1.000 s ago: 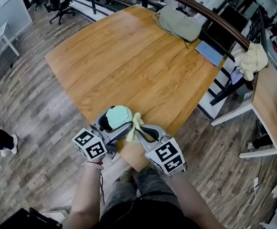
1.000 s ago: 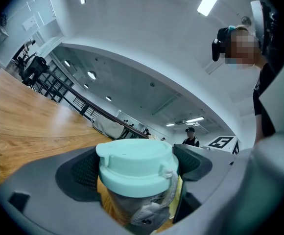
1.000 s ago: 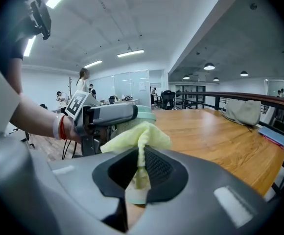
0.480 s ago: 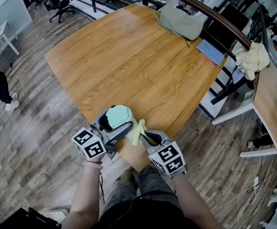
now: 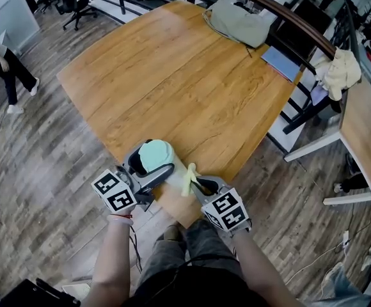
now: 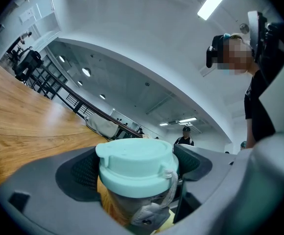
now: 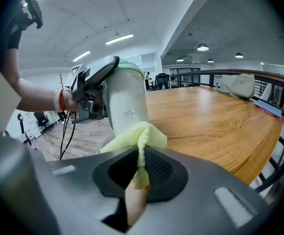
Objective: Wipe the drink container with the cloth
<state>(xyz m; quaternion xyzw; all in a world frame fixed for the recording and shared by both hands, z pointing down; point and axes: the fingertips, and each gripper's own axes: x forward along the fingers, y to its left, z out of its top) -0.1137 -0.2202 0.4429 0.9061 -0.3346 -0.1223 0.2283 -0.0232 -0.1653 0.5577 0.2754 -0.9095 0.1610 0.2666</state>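
Two claws: both clenched. The left claw (image 5: 148, 166) was clamped on the drink container (image 5: 166, 171) just under its lid, and the right claw (image 7: 139, 168) pinched the cloth (image 7: 137, 136).
Container: white body, mint lid (image 6: 134, 163) shut on top; its contents could not be seen.
Where: at the near edge of the wooden surface (image 5: 192, 88), with the cloth touching the container's side.
Change: the cloth had slid down the body, away from the lid, since a second earlier. The left claw's clamp was unchanged.
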